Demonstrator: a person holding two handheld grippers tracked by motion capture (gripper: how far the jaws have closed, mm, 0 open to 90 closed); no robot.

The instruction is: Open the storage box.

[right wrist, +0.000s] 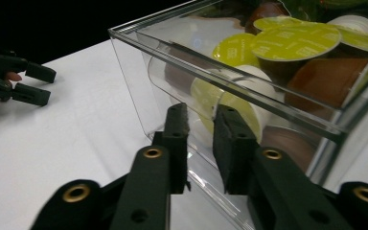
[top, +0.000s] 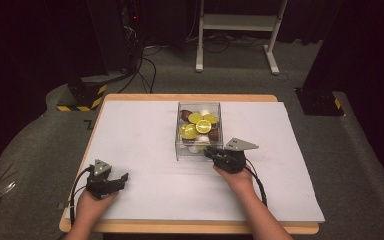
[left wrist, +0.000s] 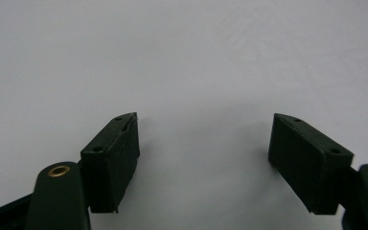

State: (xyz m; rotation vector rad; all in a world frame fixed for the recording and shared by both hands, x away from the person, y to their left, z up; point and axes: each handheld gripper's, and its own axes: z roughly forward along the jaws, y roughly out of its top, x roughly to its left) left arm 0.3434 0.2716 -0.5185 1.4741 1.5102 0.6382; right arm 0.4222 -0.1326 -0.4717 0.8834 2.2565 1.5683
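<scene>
A clear plastic box (top: pixel 179 131) stands mid-table, filled with coffee capsules (top: pixel 200 125), most with lime-green lids, some brown or white. My right gripper (top: pixel 209 151) is at the box's near right corner. In the right gripper view its jaws (right wrist: pixel 202 112) stand a narrow gap apart against the clear box wall (right wrist: pixel 139 62), and nothing shows between them. The capsules (right wrist: pixel 294 36) lie behind that wall. My left gripper (top: pixel 125 177) rests near the table's front left. Its jaws (left wrist: pixel 205 117) are wide open over bare white surface.
The white tabletop (top: pixel 145 130) has a wooden edge (top: pixel 190 227). The left gripper (right wrist: pixel 40 84) shows far off in the right gripper view. Beyond the table are a white desk frame (top: pixel 237 22), cables and black stands with yellow-striped bases (top: pixel 82 97).
</scene>
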